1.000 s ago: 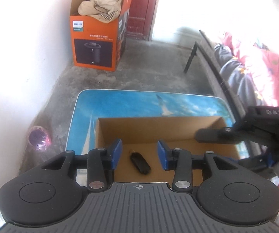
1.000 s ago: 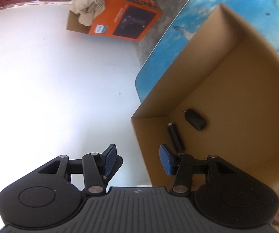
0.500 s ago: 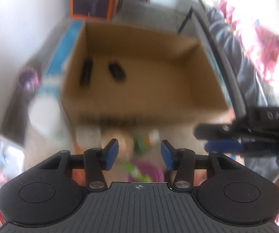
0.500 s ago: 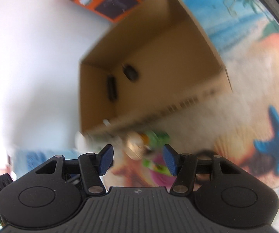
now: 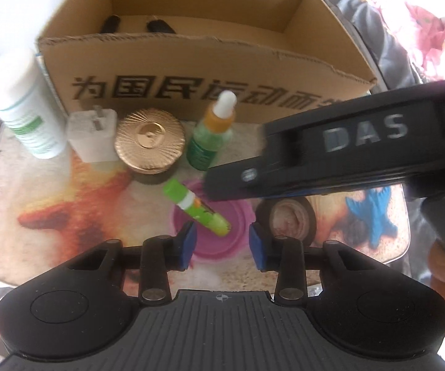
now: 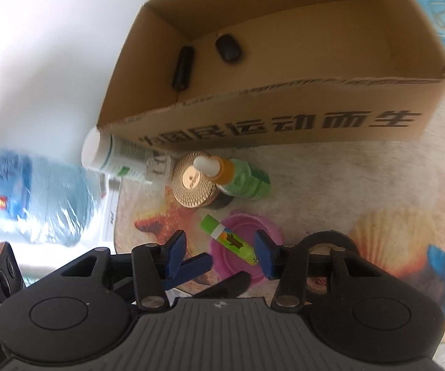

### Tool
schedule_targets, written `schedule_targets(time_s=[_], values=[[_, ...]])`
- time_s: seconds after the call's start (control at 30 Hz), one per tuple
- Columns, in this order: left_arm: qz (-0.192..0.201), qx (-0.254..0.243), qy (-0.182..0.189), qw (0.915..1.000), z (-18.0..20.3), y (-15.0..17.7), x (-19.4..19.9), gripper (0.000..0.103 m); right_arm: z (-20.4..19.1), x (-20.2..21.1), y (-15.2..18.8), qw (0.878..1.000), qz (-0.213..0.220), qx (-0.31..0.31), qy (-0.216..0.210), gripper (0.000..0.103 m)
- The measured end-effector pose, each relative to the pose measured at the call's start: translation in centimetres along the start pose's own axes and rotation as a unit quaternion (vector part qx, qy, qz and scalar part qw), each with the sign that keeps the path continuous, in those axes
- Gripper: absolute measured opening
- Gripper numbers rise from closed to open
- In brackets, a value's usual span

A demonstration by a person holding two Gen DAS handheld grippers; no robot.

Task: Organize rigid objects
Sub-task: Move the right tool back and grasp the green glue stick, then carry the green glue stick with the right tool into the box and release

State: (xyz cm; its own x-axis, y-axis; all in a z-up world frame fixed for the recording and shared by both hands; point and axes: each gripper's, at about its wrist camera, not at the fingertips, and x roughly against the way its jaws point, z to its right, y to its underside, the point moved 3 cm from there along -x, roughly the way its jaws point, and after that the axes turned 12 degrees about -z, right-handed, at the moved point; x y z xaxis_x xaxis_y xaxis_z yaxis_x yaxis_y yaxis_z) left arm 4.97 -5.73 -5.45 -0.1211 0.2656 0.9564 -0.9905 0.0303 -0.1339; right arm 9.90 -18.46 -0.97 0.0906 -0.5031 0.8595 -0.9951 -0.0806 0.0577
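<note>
while both grippers, left gripper [image 5: 222, 244] and right gripper [image 6: 219, 256], hang apart and empty, green tube [image 6: 228, 239] lies across pink lid [image 6: 264, 225] mid-bench before cardboard box [image 6: 284, 123]; risk: tube rolls off lid, grippers collide.

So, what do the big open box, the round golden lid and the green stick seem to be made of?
The box looks like plain brown corrugated cardboard, matte, with a ragged torn top edge and black printed characters. The golden lid has a shiny metallic finish with fine radiating ridges; real metal or coated plastic, I cannot tell. The green stick seems smooth glossy plastic with a printed label.
</note>
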Motion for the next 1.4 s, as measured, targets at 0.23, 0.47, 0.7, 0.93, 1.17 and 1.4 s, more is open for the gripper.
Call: schedule_targets(time_s=[0.23, 0.47, 0.7, 0.93, 1.17, 1.4], values=[[-0.01, -0.013, -0.018, 0.9997, 0.3, -0.4, -1.6, 0.032, 0.9, -2.7, -0.7, 1.0, -0.028, 0.01, -0.008, 0.047], [-0.012, -0.017, -0.031, 0.9993, -0.1, -0.6, -3.0, 0.032, 2.5, -4.5, -0.7, 0.998, -0.04, -0.024, -0.032, 0.036], [-0.003, -0.024, -0.033, 0.9992, 0.9, -1.2, -3.5, 0.032, 4.1, -4.5, -0.7, 0.995, -0.023, -0.07, -0.071, 0.027], [0.004, -0.028, -0.041, 0.9988, 1.3, -1.0, -3.1, 0.02, 4.6, -4.4, -0.1, 0.991, -0.01, -0.098, -0.085, 0.027], [0.005, -0.033, -0.03, 0.999, 1.1, -0.5, -2.3, 0.016, 5.2, -2.9, 1.3, 0.987, 0.003, -0.127, -0.103, 0.025], [0.016, -0.042, -0.028, 0.9986, 1.3, 0.2, 1.7, 0.015, 3.1, -0.3, 2.4, 0.986, 0.015, -0.122, -0.113, 0.025]])
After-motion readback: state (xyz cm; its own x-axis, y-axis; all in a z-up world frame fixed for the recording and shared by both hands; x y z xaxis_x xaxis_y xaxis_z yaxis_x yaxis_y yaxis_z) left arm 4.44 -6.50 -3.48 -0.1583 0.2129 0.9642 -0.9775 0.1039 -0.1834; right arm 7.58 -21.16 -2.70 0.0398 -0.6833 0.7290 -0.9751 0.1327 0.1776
